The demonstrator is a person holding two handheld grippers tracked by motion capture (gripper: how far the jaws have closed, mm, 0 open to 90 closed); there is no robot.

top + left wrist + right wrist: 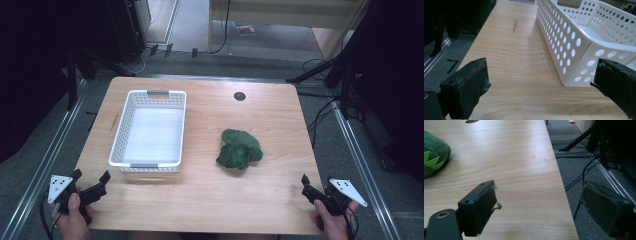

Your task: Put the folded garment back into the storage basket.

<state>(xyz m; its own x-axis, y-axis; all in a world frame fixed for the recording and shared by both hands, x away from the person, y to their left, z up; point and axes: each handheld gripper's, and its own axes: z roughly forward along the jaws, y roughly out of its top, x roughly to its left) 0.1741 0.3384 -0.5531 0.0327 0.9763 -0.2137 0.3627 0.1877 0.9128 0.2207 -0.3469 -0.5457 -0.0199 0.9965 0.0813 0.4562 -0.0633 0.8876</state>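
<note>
Green plush toy (239,149) sits crumpled on the right half of a pale wooden desk (210,195), well apart from a white perforated basket (128,125) standing on the left half with nothing inside it. The pairing suggests a sorting job: the toy lies in the open where it can be picked up from any side, and the basket waits mouth up to receive it. At the near edge, a person holds the left claw (91,182) just beside the basket's front corner and the right claw (306,186) at the desk's right corner, both low and back from the work, a stance that reads as a starting pose. In the left gripper view the jaws stand spread wide with only bare wood and the basket's wall (574,47) between them. The right gripper view likewise shows its jaws parted and gripping nothing, one over the wood and the other beyond the desk's edge, with the toy's fuzzy flank and a light-green zigzag trim (434,161) off to the left. The right claw is the nearer to the toy and looks the likelier to reach for it.
</note>
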